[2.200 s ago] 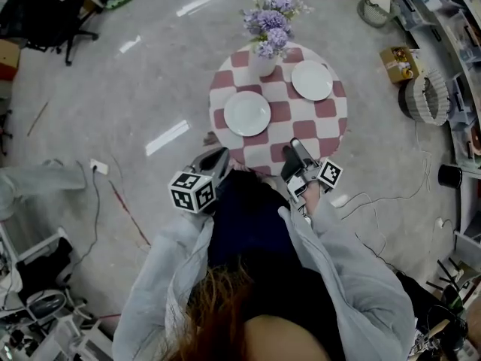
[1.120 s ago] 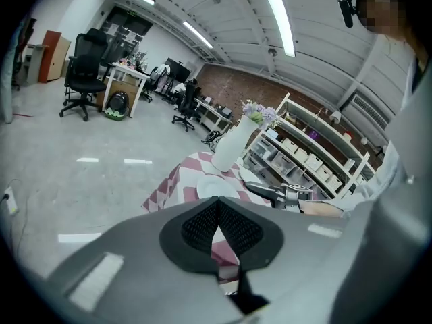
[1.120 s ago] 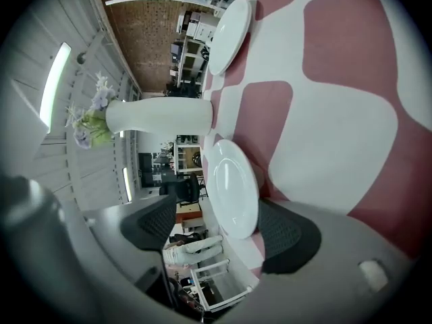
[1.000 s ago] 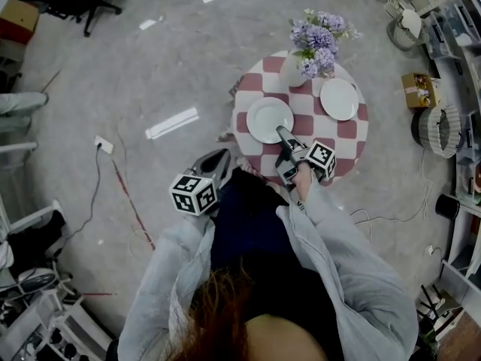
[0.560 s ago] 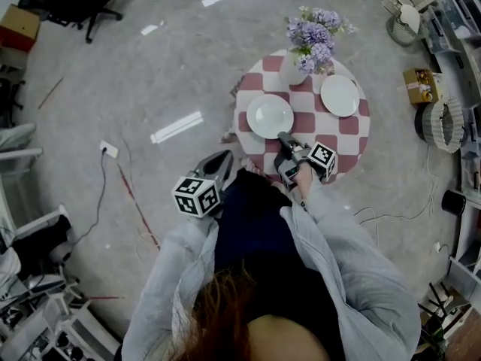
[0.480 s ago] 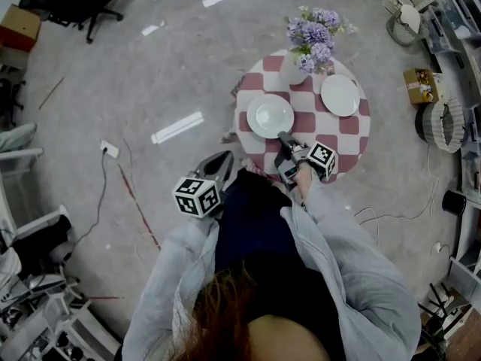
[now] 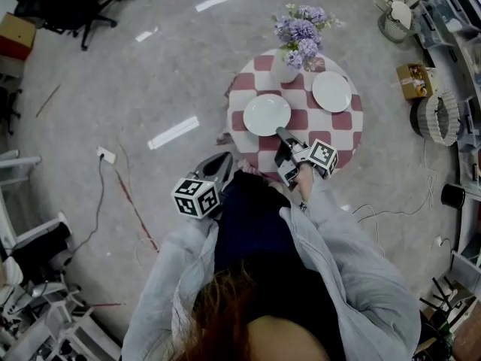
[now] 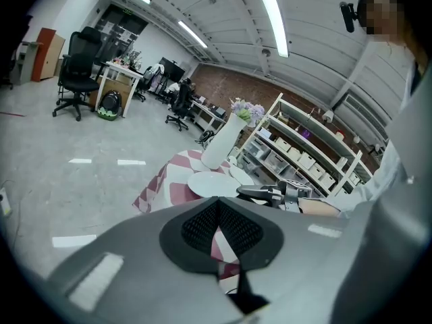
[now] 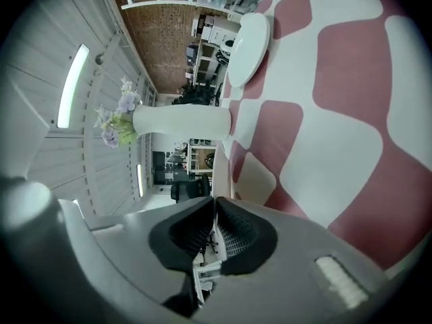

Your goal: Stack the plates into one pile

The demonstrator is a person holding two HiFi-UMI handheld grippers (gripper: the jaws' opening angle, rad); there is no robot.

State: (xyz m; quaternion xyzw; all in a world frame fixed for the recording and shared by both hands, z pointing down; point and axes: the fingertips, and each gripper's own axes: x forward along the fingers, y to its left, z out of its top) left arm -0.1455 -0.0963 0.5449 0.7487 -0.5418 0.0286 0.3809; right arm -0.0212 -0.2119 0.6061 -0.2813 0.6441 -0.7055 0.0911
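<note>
Bright ceiling strip lights (image 8: 273, 12) glare off the floor (image 7: 90, 89); fisheye edges darken.

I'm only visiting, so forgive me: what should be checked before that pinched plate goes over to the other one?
1. Right gripper shut on the near plate's rim: ok.
2. Far plate bare on top, ready to receive: ok.
3. Vase of flowers clear of the plate's path: cannot tell.
4. Left gripper shut, empty, away from the table: ok.
5. Grip firm enough to keep the plate level: cannot tell.
</note>
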